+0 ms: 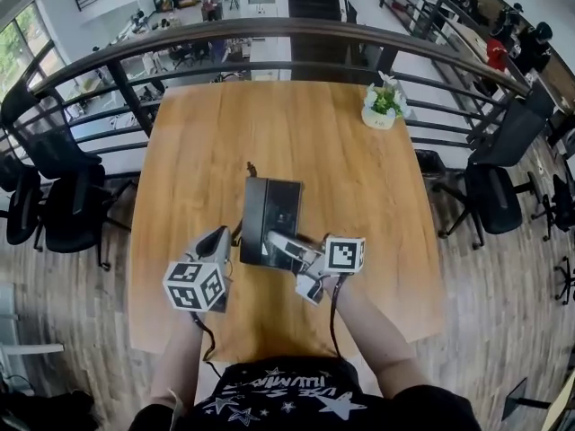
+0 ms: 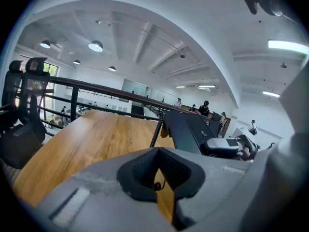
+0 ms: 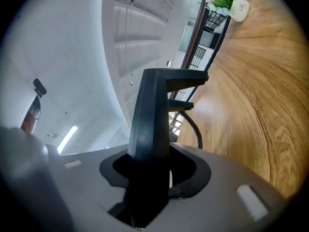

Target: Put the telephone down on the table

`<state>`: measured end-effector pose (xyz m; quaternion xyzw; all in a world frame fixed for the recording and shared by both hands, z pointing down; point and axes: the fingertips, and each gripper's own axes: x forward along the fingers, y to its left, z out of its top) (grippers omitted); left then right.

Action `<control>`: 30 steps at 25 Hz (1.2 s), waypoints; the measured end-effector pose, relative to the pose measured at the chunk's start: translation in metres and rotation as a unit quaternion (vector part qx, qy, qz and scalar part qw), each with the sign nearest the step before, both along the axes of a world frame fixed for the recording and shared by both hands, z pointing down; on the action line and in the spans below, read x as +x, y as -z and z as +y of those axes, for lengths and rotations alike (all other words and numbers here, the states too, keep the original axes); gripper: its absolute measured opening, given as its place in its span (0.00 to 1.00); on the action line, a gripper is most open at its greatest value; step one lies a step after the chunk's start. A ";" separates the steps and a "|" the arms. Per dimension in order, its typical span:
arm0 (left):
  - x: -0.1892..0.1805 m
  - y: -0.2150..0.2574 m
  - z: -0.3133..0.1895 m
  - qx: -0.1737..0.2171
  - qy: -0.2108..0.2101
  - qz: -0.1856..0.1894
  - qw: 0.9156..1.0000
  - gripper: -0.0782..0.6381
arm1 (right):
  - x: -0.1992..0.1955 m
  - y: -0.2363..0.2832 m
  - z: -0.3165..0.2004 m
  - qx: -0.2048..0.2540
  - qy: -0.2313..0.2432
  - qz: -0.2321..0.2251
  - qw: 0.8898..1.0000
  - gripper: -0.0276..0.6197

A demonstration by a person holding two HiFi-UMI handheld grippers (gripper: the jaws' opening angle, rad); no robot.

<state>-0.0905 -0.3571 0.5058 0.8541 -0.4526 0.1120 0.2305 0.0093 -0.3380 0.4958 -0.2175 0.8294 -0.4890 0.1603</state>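
An open-plan office, seen from an upper gallery – a curved metal railing (image 1: pixel 269 30) edges the floor, and beyond it a lower level shows rows of desks (image 1: pixel 171 25). Black swivel chairs (image 1: pixel 63 196) stand beside a wooden table (image 1: pixel 296 142) bearing a small potted plant (image 1: pixel 384 106); round lamps (image 2: pixel 95 46) and strip lights (image 2: pixel 287 45) line the white ceiling, and people (image 1: pixel 517 34) sit at workstations

1. Pale grey moulded plastic left gripper (image 1: pixel 218 239), with black ribbed pads and a white cube (image 1: pixel 195 285) of black square markers
2. Matching grey right gripper (image 1: pixel 277 241), same marker cube
3. A thin black cable (image 1: pixel 208 338) on each
4. Black T-shirt (image 1: pixel 269 393) printed with white stars and lettering
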 end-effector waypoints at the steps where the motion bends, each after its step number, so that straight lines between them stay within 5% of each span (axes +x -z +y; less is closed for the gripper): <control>1: 0.000 -0.001 -0.005 -0.001 0.004 -0.001 1.000 0.11 | 0.000 -0.004 -0.006 -0.002 0.003 -0.001 1.000 0.29; 13: 0.011 -0.026 -0.058 -0.027 0.028 -0.014 0.999 0.11 | 0.019 -0.055 -0.067 -0.052 0.016 -0.001 0.999 0.29; 30: 0.030 -0.059 -0.052 -0.067 0.022 -0.024 0.997 0.11 | 0.028 -0.097 -0.060 -0.085 0.036 -0.010 0.996 0.29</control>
